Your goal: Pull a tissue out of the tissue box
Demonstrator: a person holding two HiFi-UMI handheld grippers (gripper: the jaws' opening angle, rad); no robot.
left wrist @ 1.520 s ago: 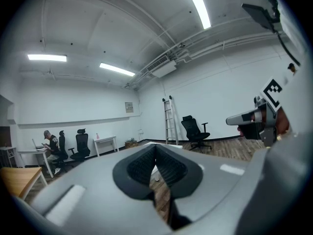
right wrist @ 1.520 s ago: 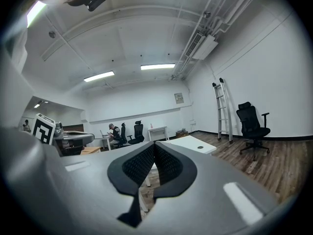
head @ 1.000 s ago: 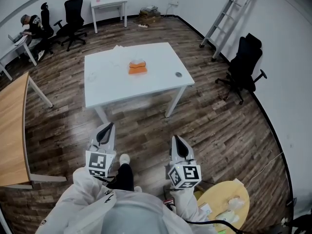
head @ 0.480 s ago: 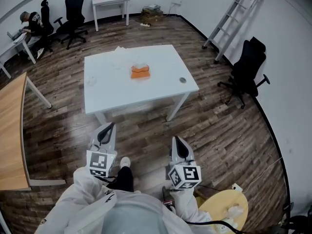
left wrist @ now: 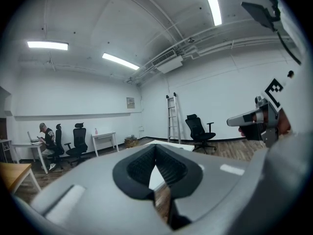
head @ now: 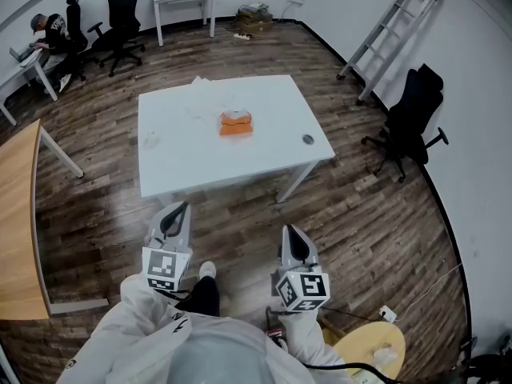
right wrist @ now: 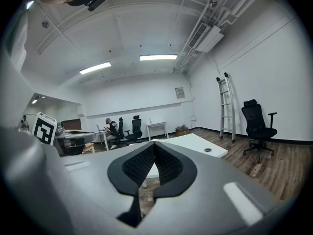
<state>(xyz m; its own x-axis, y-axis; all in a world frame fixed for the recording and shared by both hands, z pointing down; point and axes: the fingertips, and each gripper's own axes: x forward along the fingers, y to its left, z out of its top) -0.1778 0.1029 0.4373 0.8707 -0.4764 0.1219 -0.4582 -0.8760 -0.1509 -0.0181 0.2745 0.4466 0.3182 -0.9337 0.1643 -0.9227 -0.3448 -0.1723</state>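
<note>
Two tools are showing low in the head view. The left tool [head: 179,206] and the right tool [head: 289,230] are both pointing toward the white counter [head: 184,162]. They are hanging over the wooden floor [head: 360,214], short of the counter's near edge. The orange tissue box [head: 236,124] is sitting near the counter's middle with a pale tissue showing at its top, well apart from both tools. A small dark round object [head: 308,139], possibly a cap though it is too small for me to tell, is lying near the counter's right edge. A ladder [head: 390,32] is leaning against the wall at the right, and a black office chair [head: 410,118] is standing near it.

In the left gripper view, the left tool's jaws are meeting at their tips and gripping nothing. A strip of counter and floor is showing through the gap below the pads. The right tool is poking in at the right edge.

In the right gripper view, I am seeing the right tool's jaws pressed together and empty, with the counter lying ahead of them.
</note>
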